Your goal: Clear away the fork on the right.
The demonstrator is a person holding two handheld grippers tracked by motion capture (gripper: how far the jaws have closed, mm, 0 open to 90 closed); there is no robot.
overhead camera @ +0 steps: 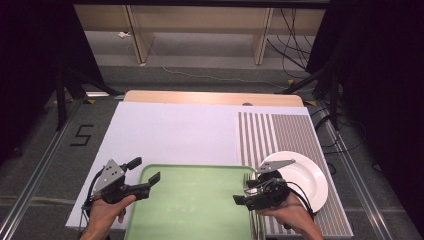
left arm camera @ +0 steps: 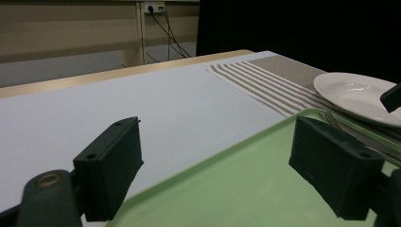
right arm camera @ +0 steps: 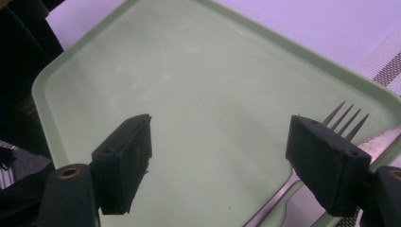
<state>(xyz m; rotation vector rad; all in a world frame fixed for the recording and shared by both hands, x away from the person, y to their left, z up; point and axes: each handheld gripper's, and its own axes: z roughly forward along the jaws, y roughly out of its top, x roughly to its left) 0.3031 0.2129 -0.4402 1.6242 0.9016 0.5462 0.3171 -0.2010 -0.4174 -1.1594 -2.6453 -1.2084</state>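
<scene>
The near end of the flat pale-green plastic tray (overhead camera: 192, 200) runs off the bottom of the high view, so its near edge cannot be seen; what shows of its floor is bare, and it lies at the near middle of the surface (overhead camera: 170, 130), which is covered by a white sheet. A silver metal fork (right arm camera: 347, 119) lies along the tray's right edge, its tines resting over the rim; in the right gripper view its handle is cut off behind the jaw and by the frame, and a second strip of metal beside it is too partly seen to name. To the right of the tray a round white ceramic plate (overhead camera: 305, 175) sits empty on a grey-and-white striped placemat (overhead camera: 280, 135) at the surface's near right corner; the right gripper and the person's hand cover the plate's near left part. The left gripper (overhead camera: 150, 181) is held over the tray's far left corner, jaws spread wide with nothing between them, as the left gripper view (left arm camera: 222, 161) confirms. The right gripper (overhead camera: 242, 197) hovers over the tray's right edge, pointing left, jaws likewise wide apart and empty (right arm camera: 220, 161). Both hands are cut off at the bottom of the high view. Past the far edge of the surface the floor and dark side curtains are hard to make out.
</scene>
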